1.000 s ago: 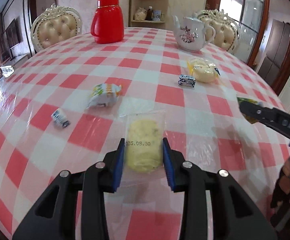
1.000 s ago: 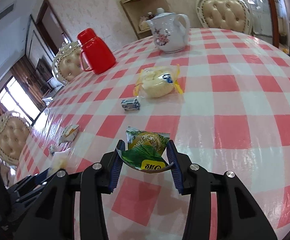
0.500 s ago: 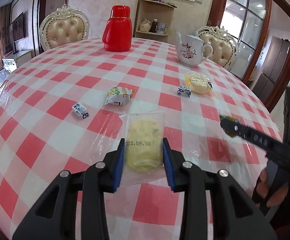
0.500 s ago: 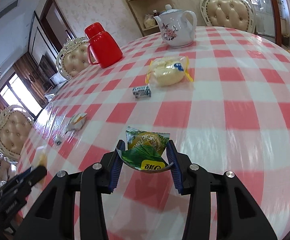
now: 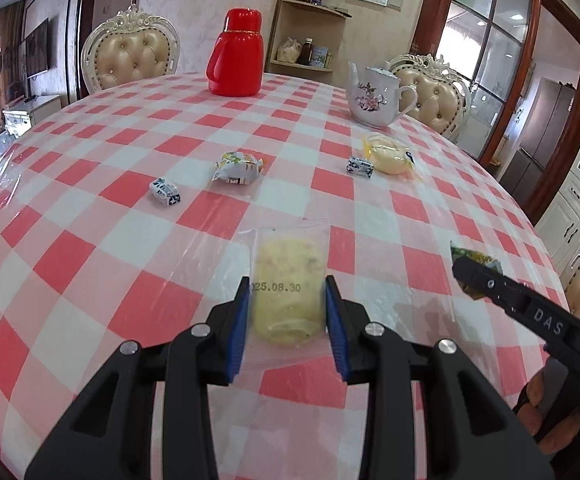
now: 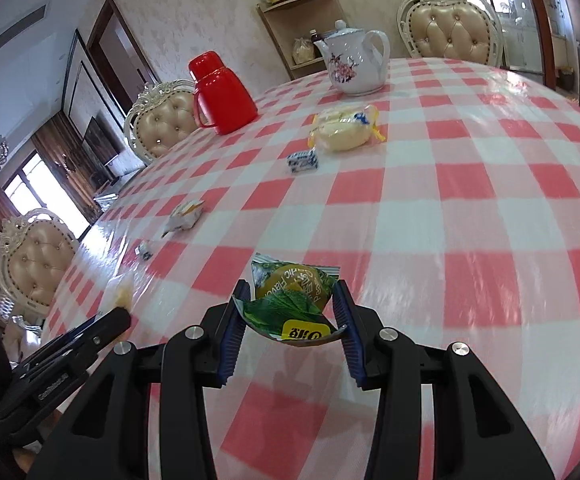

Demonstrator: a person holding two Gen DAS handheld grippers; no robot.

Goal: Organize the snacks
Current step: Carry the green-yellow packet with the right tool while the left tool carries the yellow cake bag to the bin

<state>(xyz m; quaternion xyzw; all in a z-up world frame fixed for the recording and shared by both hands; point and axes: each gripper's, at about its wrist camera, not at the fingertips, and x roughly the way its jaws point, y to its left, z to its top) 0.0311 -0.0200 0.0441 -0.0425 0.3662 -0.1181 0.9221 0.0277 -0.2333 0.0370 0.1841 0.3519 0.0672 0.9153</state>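
My left gripper point(image 5: 286, 312) is shut on a clear bag with a yellow cake point(image 5: 288, 280), held above the checked table point(image 5: 90, 216). My right gripper point(image 6: 290, 316) is shut on a green and yellow snack packet point(image 6: 290, 296), also above the table. In the left wrist view the right gripper point(image 5: 490, 280) shows at the right edge with a corner of that green packet point(image 5: 470, 256). On the table lie a yellow wrapped bun point(image 5: 390, 154), two small blue-white candies point(image 5: 360, 167) point(image 5: 165, 191) and a white-yellow wrapped snack point(image 5: 238, 167).
A red thermos point(image 5: 236, 58) and a white flowered teapot point(image 5: 376, 96) stand at the far side of the table. Padded chairs point(image 5: 130, 56) ring the table. A corner shelf point(image 5: 306, 40) with jars is behind. A hand point(image 5: 546, 408) shows at the lower right.
Both grippers have pulled back toward the near edge of the table with their snacks still held. More of the table and room shows now. The items on the table have not moved.
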